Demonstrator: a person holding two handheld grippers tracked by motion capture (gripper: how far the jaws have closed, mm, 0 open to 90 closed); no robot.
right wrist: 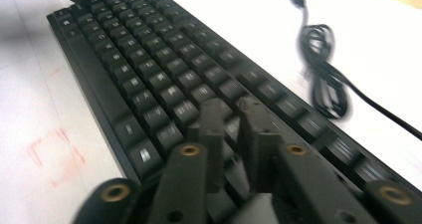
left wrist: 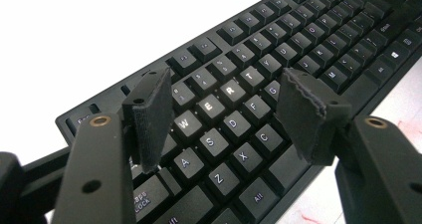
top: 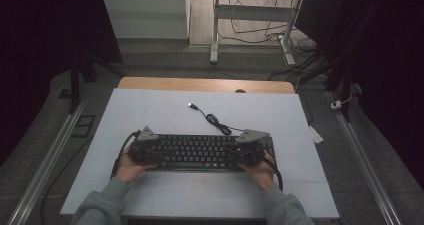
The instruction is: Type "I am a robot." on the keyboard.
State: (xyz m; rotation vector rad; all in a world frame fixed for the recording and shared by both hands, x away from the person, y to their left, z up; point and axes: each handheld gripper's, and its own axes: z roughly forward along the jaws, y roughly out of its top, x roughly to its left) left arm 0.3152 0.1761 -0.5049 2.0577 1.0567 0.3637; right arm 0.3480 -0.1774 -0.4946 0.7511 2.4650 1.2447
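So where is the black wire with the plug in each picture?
High view: the keyboard cable lies on the white mat behind the keyboard, plug toward the far edge.
Left gripper view: not in it.
Right gripper view: the cable sits at upper right, its coiled bundle beside the keys.
Shared landmark: the keyboard, with both grippers over its ends.

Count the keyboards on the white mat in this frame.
1. A single black keyboard lies across the near middle of the white mat, with its cable trailing toward the far side. Nothing suggests another is hidden.
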